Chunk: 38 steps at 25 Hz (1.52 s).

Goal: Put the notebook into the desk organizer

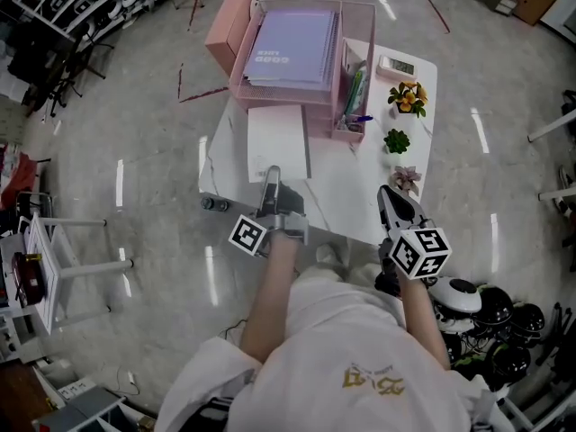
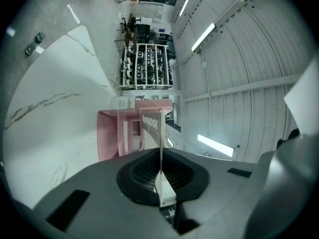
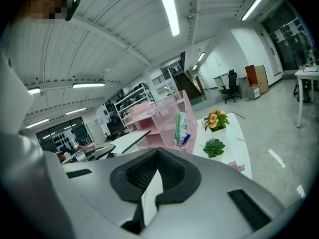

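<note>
Left tool (image 1: 272,176) clamps the white notebook's (image 1: 277,138) near edge and holds it level over the table (image 1: 346,201), likely to slide it into the pink organizer (image 1: 225,27) just beyond. Right tool (image 1: 390,198) hangs closed on nothing, clear of that path. Count: two tools, one white notebook, one purple book (image 1: 292,48) in the organizer, three plants (image 1: 397,140) ahead of the right tool.

Pale notebook (image 1: 277,140), closed, was about flat w/ near edge pinched in left gripper (image 1: 272,173), far edge just in front of desk organizer (image 1: 360,25). Organizer was pink mesh, upright, open side facing notebook.
</note>
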### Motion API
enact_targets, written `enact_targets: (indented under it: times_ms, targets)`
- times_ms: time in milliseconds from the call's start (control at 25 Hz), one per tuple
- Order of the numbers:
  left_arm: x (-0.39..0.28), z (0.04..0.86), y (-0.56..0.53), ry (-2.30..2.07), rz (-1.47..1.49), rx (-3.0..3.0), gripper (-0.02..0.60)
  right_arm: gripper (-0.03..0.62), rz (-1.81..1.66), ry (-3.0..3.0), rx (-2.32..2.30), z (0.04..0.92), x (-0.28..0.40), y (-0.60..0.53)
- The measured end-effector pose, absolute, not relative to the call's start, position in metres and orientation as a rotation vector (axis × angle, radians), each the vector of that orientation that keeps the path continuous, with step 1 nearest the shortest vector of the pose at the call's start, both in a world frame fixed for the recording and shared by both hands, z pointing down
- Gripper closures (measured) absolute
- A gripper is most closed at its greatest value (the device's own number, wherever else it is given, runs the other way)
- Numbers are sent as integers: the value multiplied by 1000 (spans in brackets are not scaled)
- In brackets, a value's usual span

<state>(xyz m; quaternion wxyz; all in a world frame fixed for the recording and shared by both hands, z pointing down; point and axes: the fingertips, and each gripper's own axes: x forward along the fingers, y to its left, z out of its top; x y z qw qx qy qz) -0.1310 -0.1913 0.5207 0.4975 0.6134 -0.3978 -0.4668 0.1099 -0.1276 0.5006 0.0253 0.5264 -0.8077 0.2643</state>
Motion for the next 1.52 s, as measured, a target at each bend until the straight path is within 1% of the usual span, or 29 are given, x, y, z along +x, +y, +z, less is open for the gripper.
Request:
enact_targets:
  times_ms: [520,1520]
  targets:
    - [-130,531,-209,-995,-1109,1460,555,582,849,-2506,1574,509,107,-154]
    - [-113,550,-263,-1005,-1078,1417,555,582,861,-2474,1562,519,125,-198]
